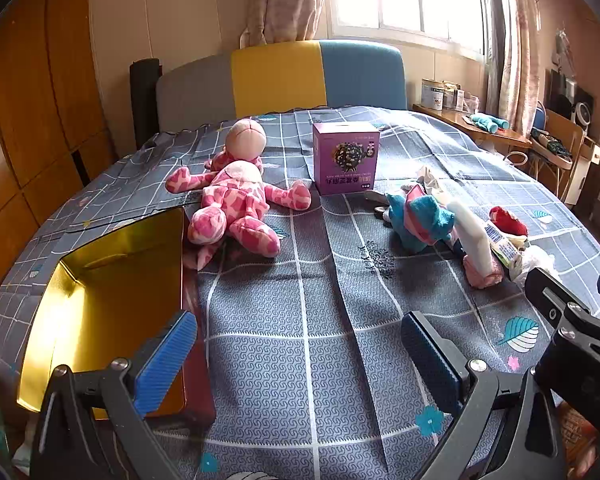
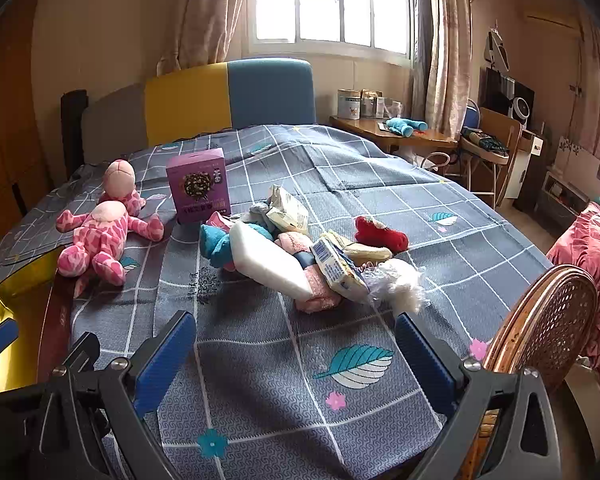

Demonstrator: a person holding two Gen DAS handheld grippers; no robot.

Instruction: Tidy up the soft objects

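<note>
Hovering over the bed (image 1: pixel 300 360), I keep the left claw (image 1: pixel 300 354) and the right claw (image 2: pixel 296 354) both wide open and empty. Left of the purple box (image 1: pixel 346 158) lies the pink doll (image 1: pixel 236 204); the pile of soft things (image 2: pixel 300 256) lies just right of it.

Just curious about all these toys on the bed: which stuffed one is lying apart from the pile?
The pink spotted doll sprawls alone near the gold box; the blue plush and red one sit in the heap.
</note>
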